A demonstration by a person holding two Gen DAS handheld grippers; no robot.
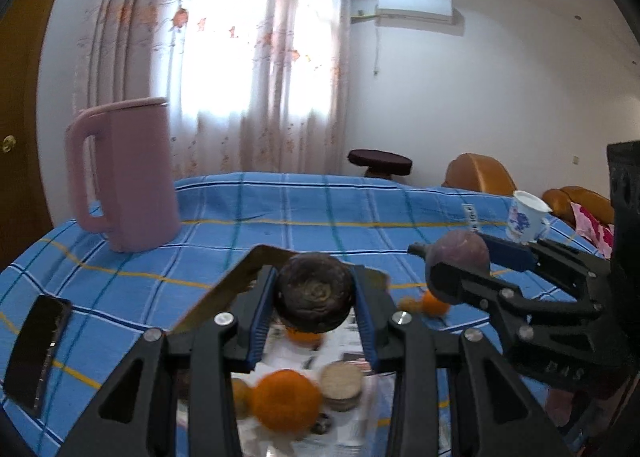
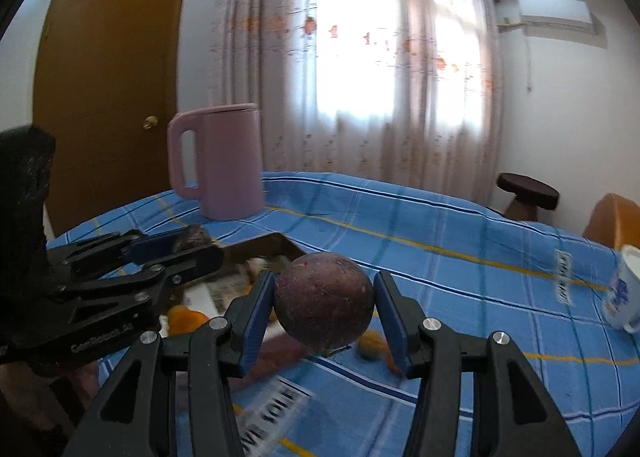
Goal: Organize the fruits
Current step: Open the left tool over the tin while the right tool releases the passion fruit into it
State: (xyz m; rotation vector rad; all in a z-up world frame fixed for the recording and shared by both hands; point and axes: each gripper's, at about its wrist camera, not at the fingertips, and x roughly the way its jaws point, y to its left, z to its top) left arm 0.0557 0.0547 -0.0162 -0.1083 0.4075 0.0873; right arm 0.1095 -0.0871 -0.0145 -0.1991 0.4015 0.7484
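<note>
Sorting stood roughly midway — left gripper [image 1: 315,303] clamped a dark wrinkled fruit [image 1: 316,293] above the tray [image 1: 240,281], right gripper [image 2: 325,307] pinched a purple fruit [image 2: 324,299], oranges [image 1: 286,401] remained in the tray and loose beside it.

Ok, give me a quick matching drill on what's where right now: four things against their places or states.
Things:
1. dark wrinkled fruit
2. purple round fruit
3. pink jug
4. black phone

Places or states:
A. lying flat on the blue checked cloth, near its left edge in the left wrist view
B. clamped in the right claw
C. standing upright on the cloth
D. clamped in the left claw

Pairs: 1-D, 2-B, 3-C, 4-A
</note>
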